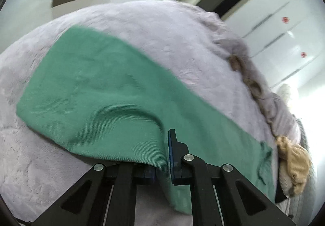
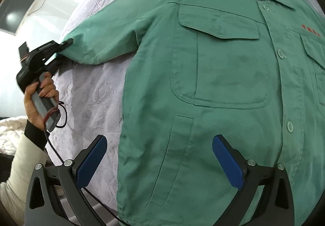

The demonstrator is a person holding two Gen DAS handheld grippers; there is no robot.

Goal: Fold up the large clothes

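Observation:
A green button-up work shirt [image 2: 213, 75] lies face up on a pale lilac plush blanket [image 2: 89, 91], collar at the far end. My left gripper [image 1: 162, 157] is shut on the cuff end of the shirt's sleeve [image 1: 105, 91]; in the right wrist view it [image 2: 65, 44] pinches that sleeve [image 2: 113, 39] at the left, held out from the body. My right gripper [image 2: 160, 157] is open and empty, hovering over the shirt's lower left hem, left finger over the blanket, right finger over the fabric.
The blanket covers a bed. Tan and grey crumpled fabric [image 1: 292, 157] lies along the bed's right edge in the left wrist view. White wardrobe doors [image 1: 284, 28] and a doorway stand beyond. A white quilt [image 2: 10, 130] lies at the left.

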